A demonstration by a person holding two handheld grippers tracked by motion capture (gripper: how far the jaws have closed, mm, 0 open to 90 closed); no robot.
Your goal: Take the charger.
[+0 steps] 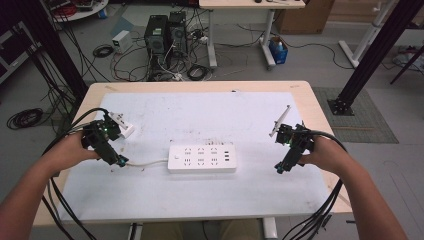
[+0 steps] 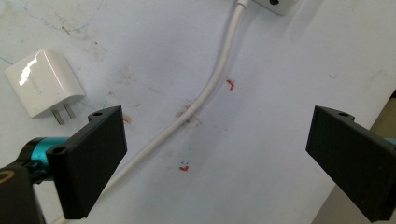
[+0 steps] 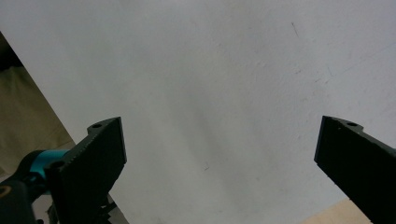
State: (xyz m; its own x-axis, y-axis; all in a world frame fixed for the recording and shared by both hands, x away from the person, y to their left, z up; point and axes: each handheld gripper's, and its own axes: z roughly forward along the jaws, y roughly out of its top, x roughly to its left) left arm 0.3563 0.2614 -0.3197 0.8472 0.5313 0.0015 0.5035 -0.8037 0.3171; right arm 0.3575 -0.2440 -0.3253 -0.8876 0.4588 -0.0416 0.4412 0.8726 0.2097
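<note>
At the left of the table, the left gripper point(image 1: 119, 162) hangs just over the white mat point(image 1: 210, 115) with its jaws spread wide and nothing between them. In the left gripper view the power strip's white cable point(image 2: 205, 91) runs across the mat beneath the gap between the jaws, untouched. A white USB wall charger point(image 2: 44, 83) lies flat on its side just left of that gripper, its two metal prongs pointing toward the near edge; it sits within easy reach, so it looks like the piece this hand is placed to pick up.

In the middle of the mat lies the white power strip point(image 1: 202, 158), sockets facing up and its cable leaving from the left end, which leaves the sockets free for a plug to come down from above.

At the right, the right gripper point(image 1: 280, 169) is likewise wide open and empty, held low over bare mat well apart from the strip. Judged from its place, it waits there to steady the strip once the charger is brought over.
</note>
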